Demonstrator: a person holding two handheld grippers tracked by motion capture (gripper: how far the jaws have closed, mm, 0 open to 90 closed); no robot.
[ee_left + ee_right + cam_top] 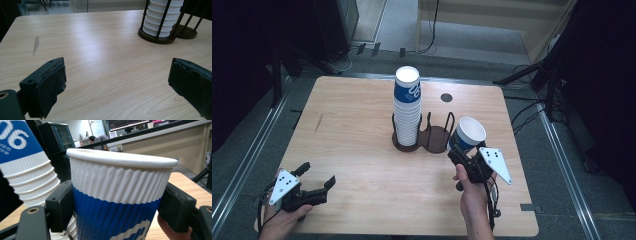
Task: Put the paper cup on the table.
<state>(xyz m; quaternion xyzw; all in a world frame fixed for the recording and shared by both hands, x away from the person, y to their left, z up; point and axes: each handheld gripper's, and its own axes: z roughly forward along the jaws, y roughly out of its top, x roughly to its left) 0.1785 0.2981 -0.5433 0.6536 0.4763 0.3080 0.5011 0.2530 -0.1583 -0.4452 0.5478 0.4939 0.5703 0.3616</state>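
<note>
Overhead forward-down, two tool-mounted close views — shared cup stack point(407, 107)

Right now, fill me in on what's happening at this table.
A person works with two handheld grippers. The right gripper has its jaws shut on a blue and white paper cup, held tilted just right of a dark two-slot cup holder. One slot carries a tall stack of cups; the other slot is empty. The left gripper is low over the table near its front left, jaws open and holding nothing.
</note>
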